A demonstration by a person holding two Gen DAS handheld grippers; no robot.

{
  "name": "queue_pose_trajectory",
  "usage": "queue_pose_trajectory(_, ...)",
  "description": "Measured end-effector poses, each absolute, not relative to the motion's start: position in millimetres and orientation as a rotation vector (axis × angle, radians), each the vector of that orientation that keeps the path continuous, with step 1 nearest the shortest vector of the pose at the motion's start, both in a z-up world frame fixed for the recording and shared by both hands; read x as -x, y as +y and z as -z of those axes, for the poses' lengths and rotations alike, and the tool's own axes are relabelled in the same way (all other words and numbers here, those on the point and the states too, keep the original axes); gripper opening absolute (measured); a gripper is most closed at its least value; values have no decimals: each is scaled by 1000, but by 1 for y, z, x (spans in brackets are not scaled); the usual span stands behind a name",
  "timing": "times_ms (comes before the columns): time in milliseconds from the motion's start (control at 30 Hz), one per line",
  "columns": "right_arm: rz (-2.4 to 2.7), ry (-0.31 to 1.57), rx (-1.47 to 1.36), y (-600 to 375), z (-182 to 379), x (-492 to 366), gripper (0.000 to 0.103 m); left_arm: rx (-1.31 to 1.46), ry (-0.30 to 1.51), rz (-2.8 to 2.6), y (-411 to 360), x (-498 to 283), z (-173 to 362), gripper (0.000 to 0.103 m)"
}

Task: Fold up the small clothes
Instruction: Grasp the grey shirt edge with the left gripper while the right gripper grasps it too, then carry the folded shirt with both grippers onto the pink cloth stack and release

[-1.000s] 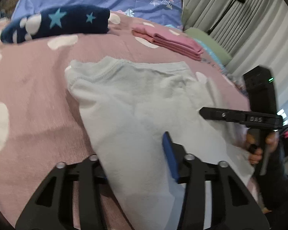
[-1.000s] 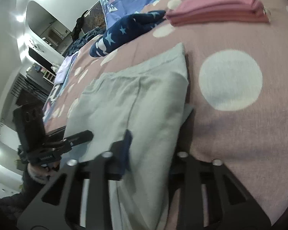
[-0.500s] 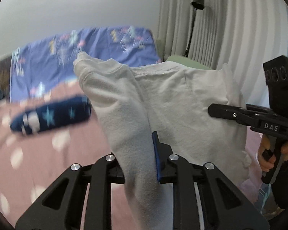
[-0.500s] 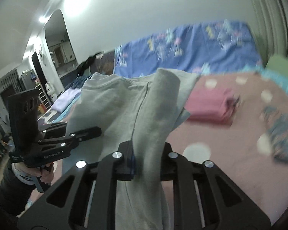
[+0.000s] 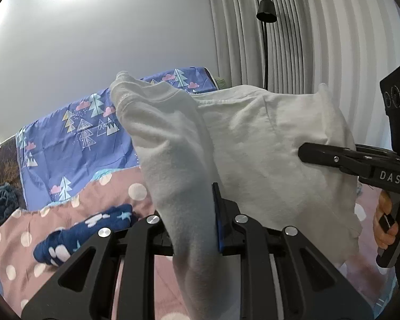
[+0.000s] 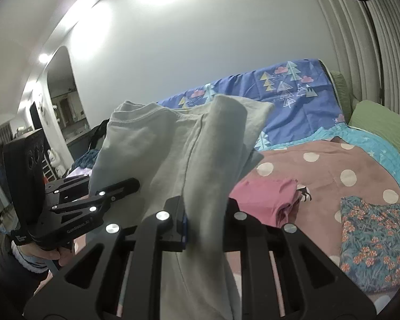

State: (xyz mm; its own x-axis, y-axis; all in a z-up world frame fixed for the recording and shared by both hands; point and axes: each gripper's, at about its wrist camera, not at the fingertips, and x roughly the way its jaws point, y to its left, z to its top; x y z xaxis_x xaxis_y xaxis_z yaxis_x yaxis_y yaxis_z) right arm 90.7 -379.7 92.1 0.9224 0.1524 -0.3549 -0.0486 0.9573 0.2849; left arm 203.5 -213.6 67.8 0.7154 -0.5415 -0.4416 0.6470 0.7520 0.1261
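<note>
A pale grey-white small garment [image 5: 266, 144] hangs in the air above the bed, stretched between both grippers. My left gripper [image 5: 194, 224] is shut on one bunched edge of it, and the cloth drapes down over the fingers. In the left wrist view my right gripper [image 5: 302, 154] clamps the garment's far right side, with a hand on its handle. The right wrist view shows the same garment [image 6: 152, 144] with my right gripper [image 6: 204, 221] shut on a folded edge. My left gripper [image 6: 134, 184] grips it at the left.
Below lies a pink polka-dot bedspread [image 6: 333, 165]. On it are a navy star-print garment [image 5: 93, 226], a folded pink stack [image 6: 264, 200] and a floral garment [image 6: 373, 242]. A blue tree-print cover [image 5: 74, 138], a green pillow [image 6: 381, 130] and a floor lamp [image 5: 266, 13] stand behind.
Both grippers have risen and tipped up with the garment. It lay flat on the bedspread a second ago and now hangs lifted off it.
</note>
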Motion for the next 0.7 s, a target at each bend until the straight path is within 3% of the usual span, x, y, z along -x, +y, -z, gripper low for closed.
queue_pose_trajectory(700, 34, 373, -243, -419, -55, -183, 15, -395, 401, 626, -295, -307, -39, 21)
